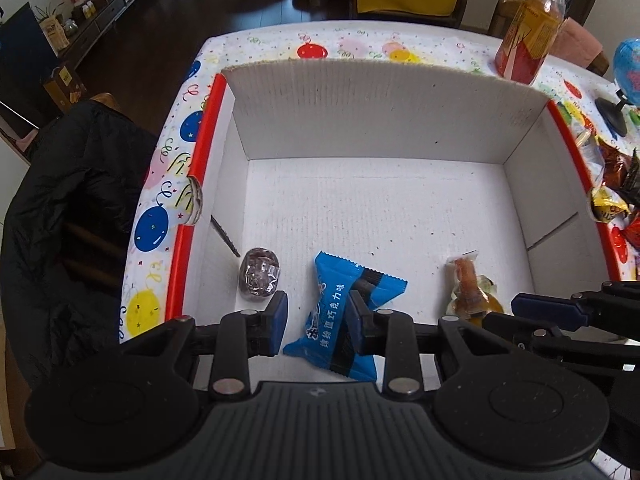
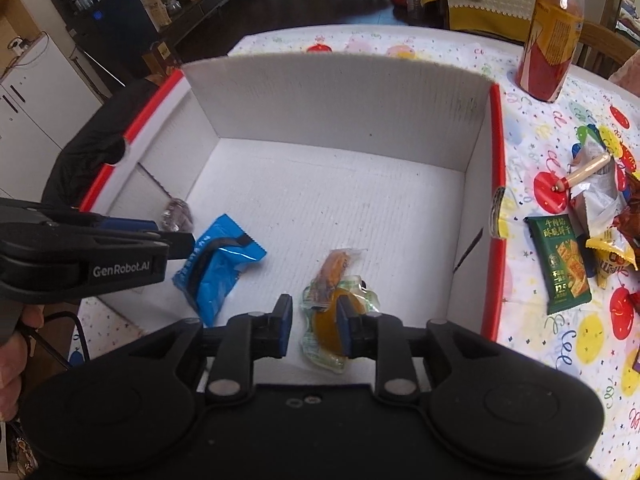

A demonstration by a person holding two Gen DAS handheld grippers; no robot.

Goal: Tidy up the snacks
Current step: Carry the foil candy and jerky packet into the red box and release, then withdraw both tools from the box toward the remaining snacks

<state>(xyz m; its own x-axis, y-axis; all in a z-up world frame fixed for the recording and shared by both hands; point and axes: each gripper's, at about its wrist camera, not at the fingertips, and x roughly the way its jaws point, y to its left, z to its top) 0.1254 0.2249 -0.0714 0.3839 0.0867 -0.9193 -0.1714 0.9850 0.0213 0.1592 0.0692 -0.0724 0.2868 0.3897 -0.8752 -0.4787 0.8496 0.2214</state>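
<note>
A white cardboard box [image 1: 384,92] with red rims holds three snacks: a blue chocolate packet [image 1: 340,320], a clear-wrapped dark round sweet [image 1: 259,275], and a clear pouch with orange contents [image 1: 470,290]. My left gripper [image 1: 316,314] is open above the near part of the box, its fingers either side of the blue packet. My right gripper [image 2: 312,322] is open, its fingers straddling the orange pouch [image 2: 334,300]. The blue packet [image 2: 218,262] lies to its left, with the left gripper [image 2: 172,240] over it. The box [image 2: 332,88] fills the right wrist view.
Loose snacks lie on the balloon-print tablecloth right of the box: a green packet [image 2: 564,264], a sausage stick [image 2: 588,170], yellow and brown bags [image 2: 612,256]. A tall orange drink bottle [image 2: 554,36] stands behind. A small globe [image 1: 628,76] stands right. A black jacket [image 1: 72,208] hangs left.
</note>
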